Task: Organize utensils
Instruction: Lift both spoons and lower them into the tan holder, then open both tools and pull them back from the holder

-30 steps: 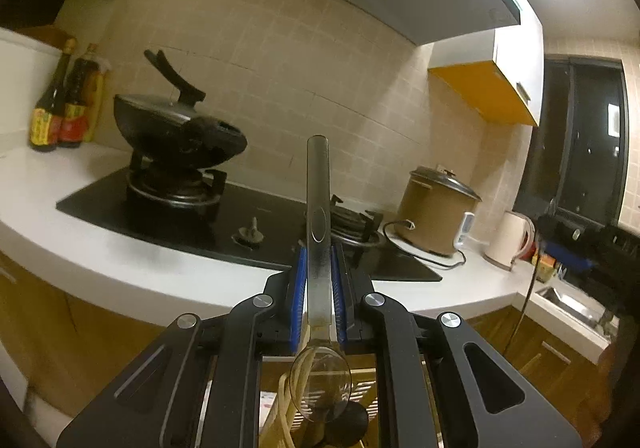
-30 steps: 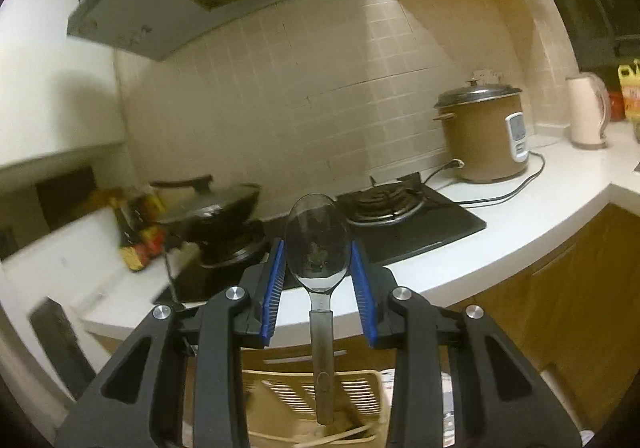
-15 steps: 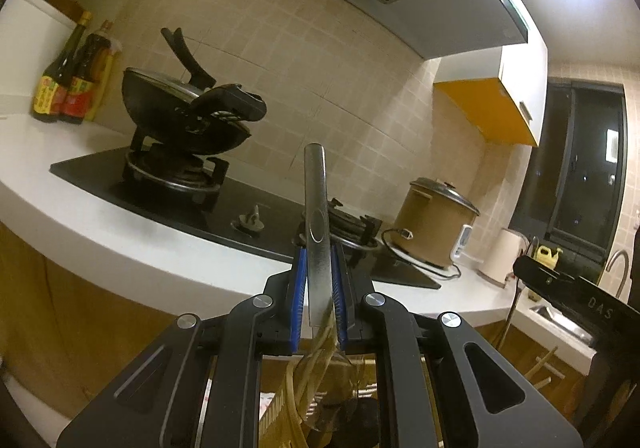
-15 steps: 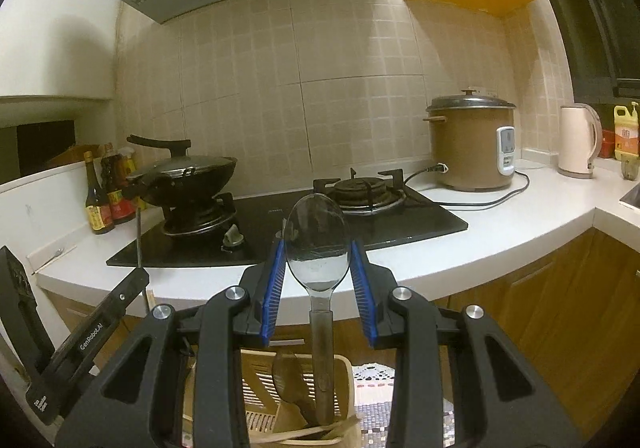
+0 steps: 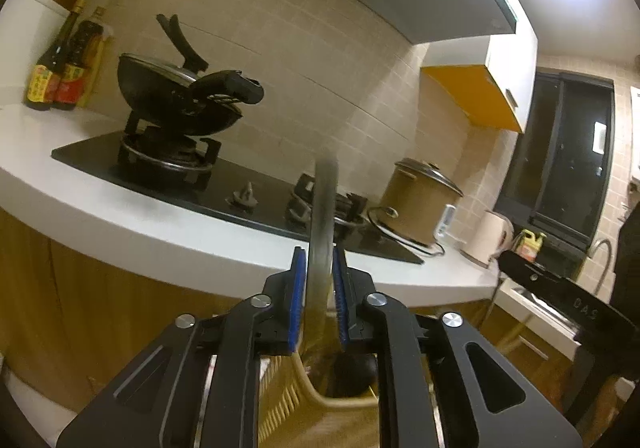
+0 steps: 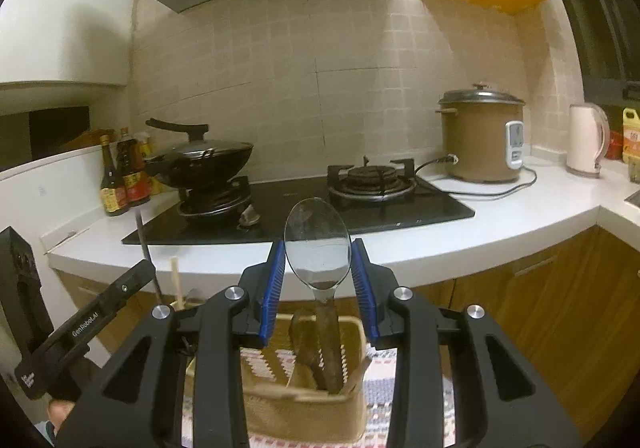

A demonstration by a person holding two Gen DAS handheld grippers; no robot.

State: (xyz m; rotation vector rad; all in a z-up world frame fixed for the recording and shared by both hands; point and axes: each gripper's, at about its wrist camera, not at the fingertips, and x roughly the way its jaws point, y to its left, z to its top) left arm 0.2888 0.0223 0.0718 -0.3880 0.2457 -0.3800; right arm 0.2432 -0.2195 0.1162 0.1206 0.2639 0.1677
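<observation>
Gripping a spoon (image 6: 317,248) each, both tools hover over the beige holder (image 6: 304,408); next, lower and release.

The right claw (image 6: 318,280) grips a steel spoon (image 6: 317,248) by its bowl, handle pointing down into a beige basket (image 6: 352,400). The left claw (image 6: 86,332) shows at the left edge.

Two black tongs with blue pads point forward, level. The left tongs (image 5: 317,300) have their pads drawn in narrow around a thin, blurred metal handle. The right tongs (image 6: 318,288) press their pads against both edges of a spoon bowl.
</observation>
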